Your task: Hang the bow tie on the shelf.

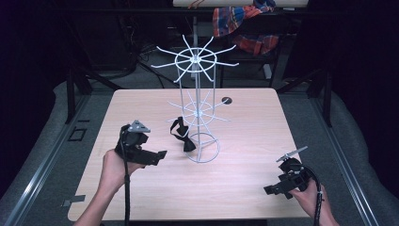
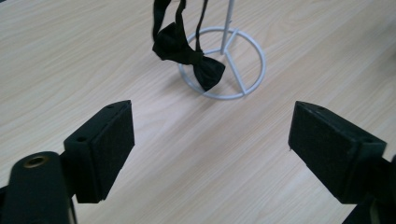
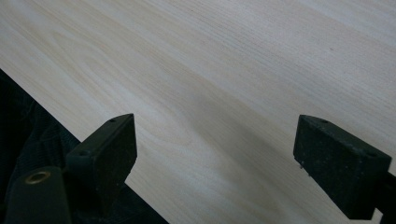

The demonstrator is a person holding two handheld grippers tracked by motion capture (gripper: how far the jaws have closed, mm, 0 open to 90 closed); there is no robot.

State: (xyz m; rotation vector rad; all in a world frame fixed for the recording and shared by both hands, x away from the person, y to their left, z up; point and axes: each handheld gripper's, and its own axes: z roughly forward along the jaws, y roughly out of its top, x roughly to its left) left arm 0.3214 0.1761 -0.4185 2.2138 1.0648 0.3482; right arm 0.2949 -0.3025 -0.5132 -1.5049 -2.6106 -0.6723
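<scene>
Hanging on the wire rack (image 1: 197, 108), a bow tie (image 2: 187, 53) faces the spread left claw (image 2: 210, 140); right claw (image 3: 215, 154) likewise spread.

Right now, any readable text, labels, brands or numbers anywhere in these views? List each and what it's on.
None readable.
The white wire rack, the black bow tie hanging on it, the wooden table and both claws, left and right, carry no visible print.

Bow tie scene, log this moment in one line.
bow tie: hanging on wire rack | left claw: open, facing it | right claw: open, over table
</scene>
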